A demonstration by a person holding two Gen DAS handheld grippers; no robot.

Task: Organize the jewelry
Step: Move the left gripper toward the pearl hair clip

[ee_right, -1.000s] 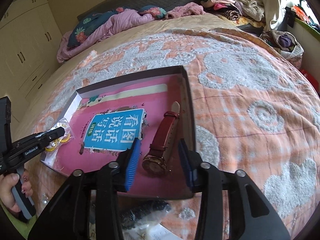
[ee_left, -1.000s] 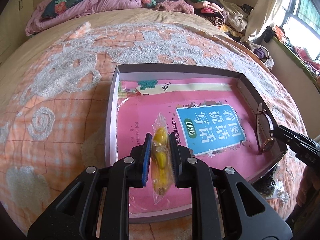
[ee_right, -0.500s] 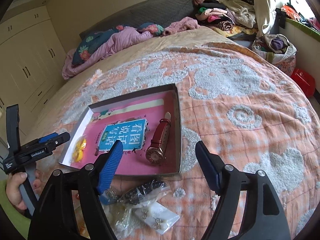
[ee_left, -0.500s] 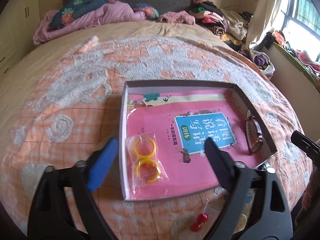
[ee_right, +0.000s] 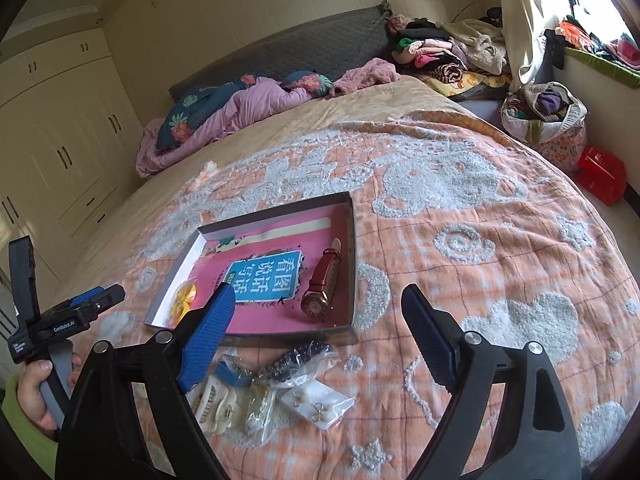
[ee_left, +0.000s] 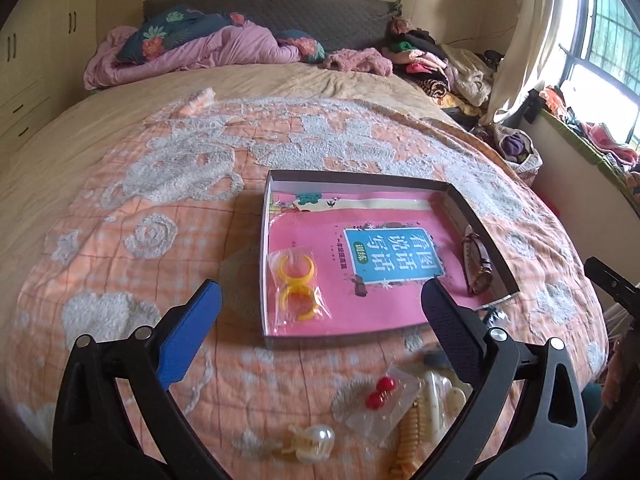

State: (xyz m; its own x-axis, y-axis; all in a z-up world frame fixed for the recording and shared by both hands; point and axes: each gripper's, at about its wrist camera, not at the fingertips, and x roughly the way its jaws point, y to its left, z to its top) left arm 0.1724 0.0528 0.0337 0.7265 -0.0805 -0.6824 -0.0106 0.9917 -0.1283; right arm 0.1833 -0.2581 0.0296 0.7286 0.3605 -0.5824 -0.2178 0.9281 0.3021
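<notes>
Bagged yellow rings (ee_left: 297, 288) lie flat inside box (ee_left: 264, 256)

A shallow box (ee_left: 476, 216) lies on the bed (ee_left: 120, 208). In it a book (ee_left: 394, 254) lies flat. On the book, a bag of rings (ee_left: 298, 288) sits at the left end and a watch (ee_left: 478, 264) at the right end, along the box wall. Before the box, on the bedspread, lie packets of earrings (ee_right: 316, 400), hair clips (ee_right: 214, 398) and a pearl clip (ee_left: 314, 442). Behind it, bedding (ee_left: 200, 52) is piled at the headboard.
</notes>
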